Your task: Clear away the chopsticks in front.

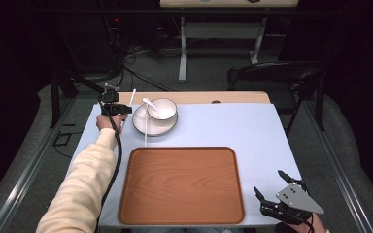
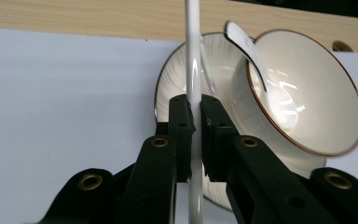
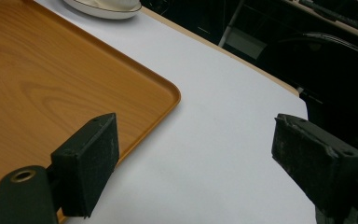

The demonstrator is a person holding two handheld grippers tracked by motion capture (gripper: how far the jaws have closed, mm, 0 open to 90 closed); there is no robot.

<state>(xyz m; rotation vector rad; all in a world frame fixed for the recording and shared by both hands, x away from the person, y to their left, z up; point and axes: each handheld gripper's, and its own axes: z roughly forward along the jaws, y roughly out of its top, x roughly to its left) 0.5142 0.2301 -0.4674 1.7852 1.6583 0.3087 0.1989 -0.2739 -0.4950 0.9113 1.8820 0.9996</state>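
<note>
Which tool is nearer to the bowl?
Left. The left tool, clamped on a white stick, sits right beside the bowl; the right tool is past the tray's corner.

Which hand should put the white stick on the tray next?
Left, most likely. The left gripper is already shut on the white stick, beside the plate and bowl. The right gripper is open with nothing between its jaws, off the near right corner of the tray.

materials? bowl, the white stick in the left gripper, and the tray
Bowl: looks like glazed ceramic, glossy cream with a thin brown rim line and bright highlights.
White stick, clamped in the left gripper: glossy white, ceramic or hard plastic; can't tell which.
Tray: wood or wood-look laminate, orange-brown grain, matte.
</note>
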